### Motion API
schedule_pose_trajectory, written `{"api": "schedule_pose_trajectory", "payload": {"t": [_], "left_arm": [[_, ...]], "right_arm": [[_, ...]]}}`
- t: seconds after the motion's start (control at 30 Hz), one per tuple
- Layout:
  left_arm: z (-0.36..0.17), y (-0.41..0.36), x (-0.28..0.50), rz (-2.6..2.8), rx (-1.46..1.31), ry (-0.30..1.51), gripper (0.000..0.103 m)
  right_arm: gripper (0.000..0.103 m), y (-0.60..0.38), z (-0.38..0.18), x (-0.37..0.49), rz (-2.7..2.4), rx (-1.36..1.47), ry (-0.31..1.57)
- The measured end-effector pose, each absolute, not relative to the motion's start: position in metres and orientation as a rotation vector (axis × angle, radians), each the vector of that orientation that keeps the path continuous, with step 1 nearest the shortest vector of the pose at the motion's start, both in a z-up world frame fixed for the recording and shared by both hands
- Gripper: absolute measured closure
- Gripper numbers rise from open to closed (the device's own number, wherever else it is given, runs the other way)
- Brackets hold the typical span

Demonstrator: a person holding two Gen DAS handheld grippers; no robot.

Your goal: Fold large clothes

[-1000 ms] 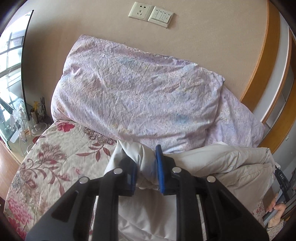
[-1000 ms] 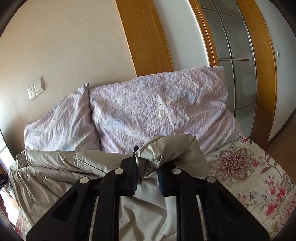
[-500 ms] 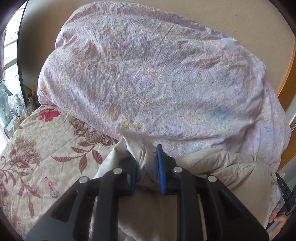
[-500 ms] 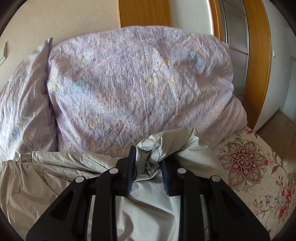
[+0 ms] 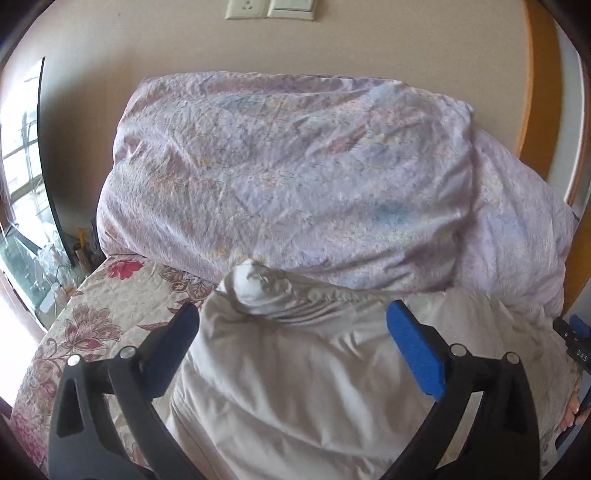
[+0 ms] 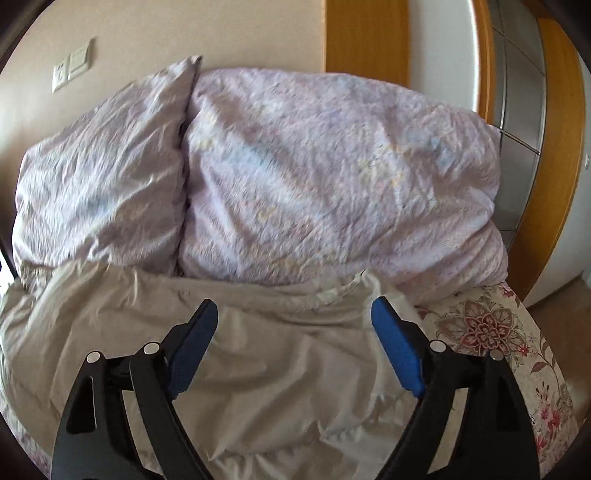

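The left gripper [image 5: 291, 317] and right gripper [image 6: 294, 314] both angle down over the bed, jaws opening wide, their pads clear of the cloth below. The bed's floral cover [image 5: 92, 325] runs to a beige wall [image 5: 110, 55] with a socket plate [image 5: 271, 8] and wooden door frame [image 6: 360, 37]. The beige garment [image 6: 258, 350] lies spread across the bed, its far edge against two lilac pillows [image 5: 288, 177].
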State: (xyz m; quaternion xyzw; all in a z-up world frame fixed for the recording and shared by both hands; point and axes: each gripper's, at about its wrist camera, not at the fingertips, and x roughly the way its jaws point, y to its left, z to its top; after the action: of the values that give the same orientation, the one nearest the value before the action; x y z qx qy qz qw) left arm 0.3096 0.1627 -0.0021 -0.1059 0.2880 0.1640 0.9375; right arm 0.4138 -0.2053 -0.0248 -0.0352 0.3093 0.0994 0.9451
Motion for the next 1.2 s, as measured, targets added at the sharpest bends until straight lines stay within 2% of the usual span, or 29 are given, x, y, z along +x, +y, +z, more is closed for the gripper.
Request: {"api": "schedule_pose_trajectory", "payload": {"t": [0.2, 0.67, 1.2], "left_arm": [[-0.038, 0.118, 0.345, 0.415, 0.011, 0.671, 0.002], [-0.088, 0.157, 0.397, 0.488, -0.164, 0.763, 0.002], [-0.110, 0.161, 0.425, 0.515, -0.153, 0.821, 0.002]], "right_arm": [[0.020, -0.184, -0.068, 0.427, 0.157, -0.185, 0.746], [0.015, -0.174, -0.106, 0.471, 0.125, -0.129, 0.835], [0.009, -0.171, -0.129, 0.498, 0.108, -0.112, 0.907]]}}
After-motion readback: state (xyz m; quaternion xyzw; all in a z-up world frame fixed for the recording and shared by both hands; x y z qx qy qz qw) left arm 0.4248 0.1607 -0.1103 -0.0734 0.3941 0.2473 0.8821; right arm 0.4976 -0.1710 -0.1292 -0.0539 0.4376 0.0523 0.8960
